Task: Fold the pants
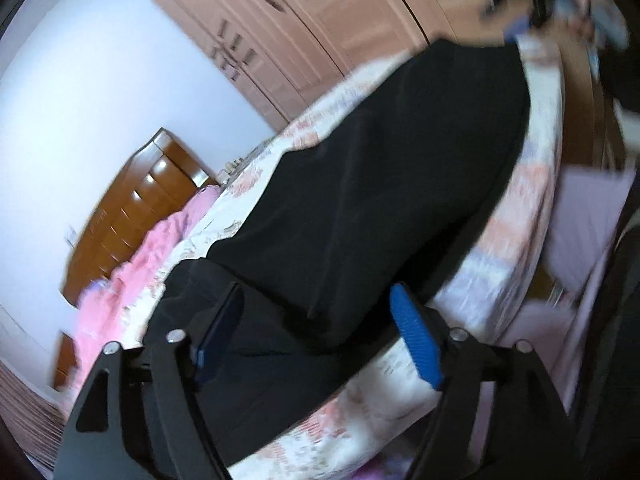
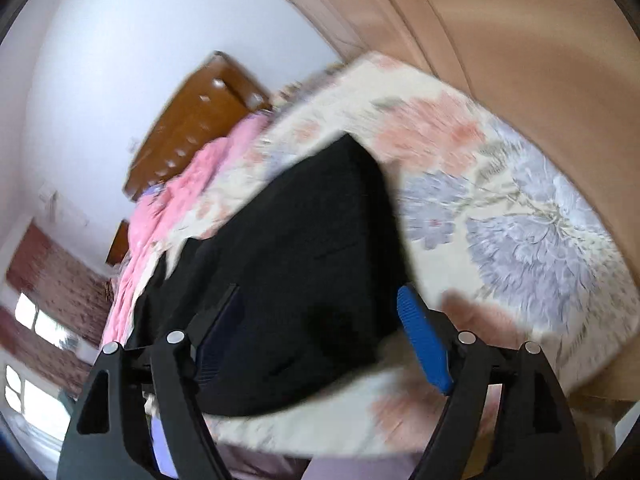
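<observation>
Black pants (image 1: 360, 184) lie stretched along a bed covered by a floral bedspread (image 1: 516, 220), running from the near edge toward the far end where the wardrobe (image 1: 304, 28) stands. In the left wrist view the left tongs (image 1: 316, 320) stand wide apart over the near end of the garment; dark cloth shows between the fingers, yet neither blue pad (image 1: 416, 340) presses on it, so nothing is gripped. Far up in that view, blurred, the right tongs (image 1: 540, 4) appear at the other end of the pants.

In the right wrist view the right tongs (image 2: 320, 320) are likewise spread wide, with a folded block of the pants (image 2: 304, 264) between and beyond the fingers and no pad closed on the fabric. The fold edge there looks squared off and thick, lying on the bedspread (image 2: 520, 216).

Pink bedding (image 2: 180, 196) is bunched near a brown wooden headboard (image 2: 192, 132) against a pale wall (image 2: 120, 60). Both views are smeared by motion blur, so finer creases in the cloth cannot be made out.
</observation>
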A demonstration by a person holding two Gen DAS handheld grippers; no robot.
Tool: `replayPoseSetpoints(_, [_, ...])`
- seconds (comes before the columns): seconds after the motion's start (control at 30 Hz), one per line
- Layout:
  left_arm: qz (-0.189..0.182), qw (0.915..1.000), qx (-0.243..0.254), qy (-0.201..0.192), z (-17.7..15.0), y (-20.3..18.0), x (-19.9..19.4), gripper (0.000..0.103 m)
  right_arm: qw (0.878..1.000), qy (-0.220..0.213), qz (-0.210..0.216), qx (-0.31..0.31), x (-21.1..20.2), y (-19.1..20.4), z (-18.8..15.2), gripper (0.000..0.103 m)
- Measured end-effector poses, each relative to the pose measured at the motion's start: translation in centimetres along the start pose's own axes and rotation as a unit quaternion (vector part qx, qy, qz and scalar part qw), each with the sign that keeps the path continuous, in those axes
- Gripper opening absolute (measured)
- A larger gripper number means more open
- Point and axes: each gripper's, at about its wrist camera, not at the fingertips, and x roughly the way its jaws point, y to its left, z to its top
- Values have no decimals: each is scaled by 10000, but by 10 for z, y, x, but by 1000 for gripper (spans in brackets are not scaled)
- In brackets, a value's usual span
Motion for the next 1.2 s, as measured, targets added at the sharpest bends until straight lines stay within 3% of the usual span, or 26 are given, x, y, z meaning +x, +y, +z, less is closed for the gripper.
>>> replayPoseSetpoints(0.07, [-80,9997,-208,-73,3,3,-2,82,9999,6,83,-102,12,-3,4,78])
replayPoseSetpoints(0.2, [-117,9998,-165,8,6,-4,8,84,9977,290,539,-307,18,-2,14,76])
replayPoseSetpoints(0.3, [-277,9993,-186,173,6,-10,31,84,9954,476,794,-225,28,-4,20,67])
replayPoseSetpoints(0.4, [-292,9990,-204,288,4,-17,50,85,9968,373,688,-156,33,-6,22,38])
replayPoseSetpoints(0.43, [-312,9986,-354,244,4,-14,51,87,9978,266,589,-137,32,-8,21,27])
replayPoseSetpoints(0.47, [-379,9976,-519,271,3,-12,54,87,9979,148,604,-159,27,-7,18,22])
replayPoseSetpoints(0.63, [-433,9956,-775,307,2,-8,58,91,9929,-847,97,-829,-3,39,14,15])
replayPoseSetpoints(0.73, [-294,9973,-594,324,10,-16,59,91,9809,-1404,-412,-1279,-20,67,24,6])
replayPoseSetpoints(0.8, [-229,9985,-401,298,19,-21,59,91,9772,-1534,-583,-1343,-30,73,36,6])
replayPoseSetpoints(0.87, [-199,9994,-235,181,31,-28,58,90,9770,-1296,-676,-1554,-32,75,46,6])
replayPoseSetpoints(0.9, [-232,9995,-171,126,37,-31,58,90,9809,-860,-571,-1651,-24,73,48,6])
replayPoseSetpoints(1.0, [-156,9996,125,185,44,-45,64,90,9896,-162,-270,-1402,-4,56,36,14])
replayPoseSetpoints(1.1, [-106,9996,188,180,42,-46,66,90,9900,-140,-247,-1380,4,48,18,14])
replayPoseSetpoints(1.17, [20,9996,171,219,38,-37,65,74,9937,-240,-121,-1091,1,37,19,14])
replayPoseSetpoints(1.2, [-15,9993,222,295,35,-34,66,51,9948,-248,-108,-983,-1,33,20,14])
